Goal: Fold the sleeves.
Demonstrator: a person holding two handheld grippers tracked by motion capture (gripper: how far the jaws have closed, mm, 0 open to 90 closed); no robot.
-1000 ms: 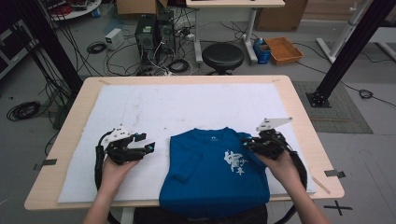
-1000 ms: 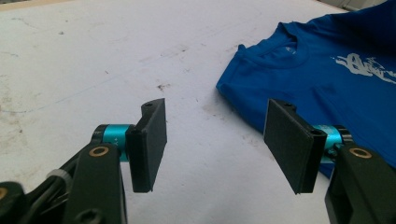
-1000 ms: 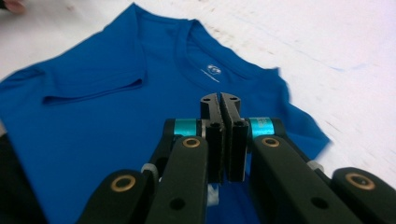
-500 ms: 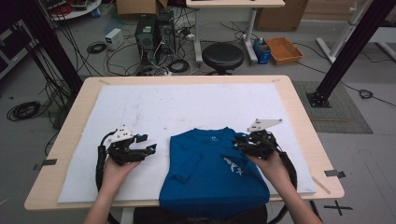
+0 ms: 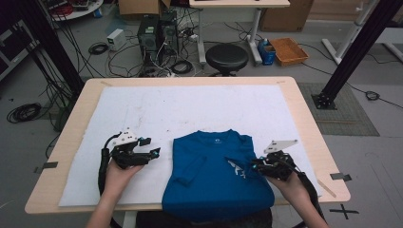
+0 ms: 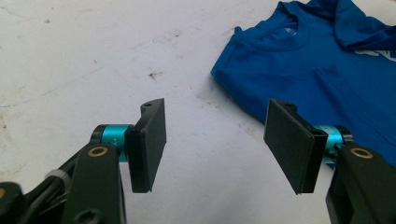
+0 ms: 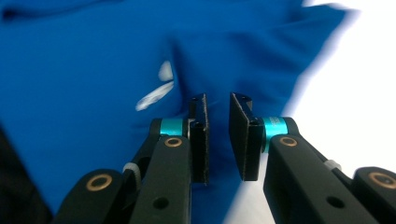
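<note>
Where the high view looks down: blue T-shirt (image 5: 216,175) folded at the near edge of the white-covered counter (image 5: 190,109); stool (image 5: 226,57) and cables beyond. Left gripper view: left gripper (image 6: 217,142) gaping over bare cover, shirt just beside. Right gripper view: right gripper (image 7: 218,135), jaws just narrowing, slim gap, nothing pinched, above the shirt's edge.

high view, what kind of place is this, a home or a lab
Most likely a lab or workshop: computer towers amid tangled cables on the floor, black frame struts, and a wooden table under a white sheet.
</note>
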